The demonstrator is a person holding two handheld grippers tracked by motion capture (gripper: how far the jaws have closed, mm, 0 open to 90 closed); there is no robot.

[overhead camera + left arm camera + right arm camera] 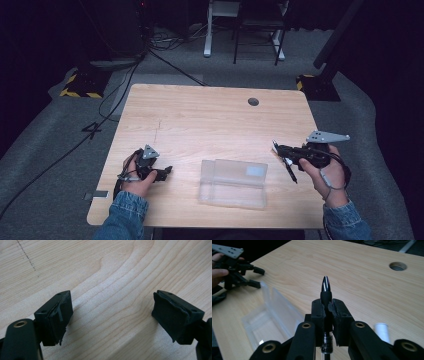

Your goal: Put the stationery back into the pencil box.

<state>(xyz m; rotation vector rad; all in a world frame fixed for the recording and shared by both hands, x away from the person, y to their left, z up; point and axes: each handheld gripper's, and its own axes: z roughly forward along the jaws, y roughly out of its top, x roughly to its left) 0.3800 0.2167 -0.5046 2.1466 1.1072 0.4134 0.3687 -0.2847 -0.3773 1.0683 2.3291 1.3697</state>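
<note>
While held above the table's (210,115) right edge in the high view, right gripper (278,149) clenched on a black pen (289,166) — best kept level, lowered gently into the open clear case (233,183). Left gripper (110,315) view: released, empty, resting on wood. Right gripper view: pen tip up, white cap (382,332) nearby, case lid in the path.

Two black jaws of the left gripper (110,315) are seen standing well apart, nothing held between them. Light wood-grain table (112,270) lies beneath. A faint dotted line (26,255), possibly a scratch, is noted at upper left
</note>
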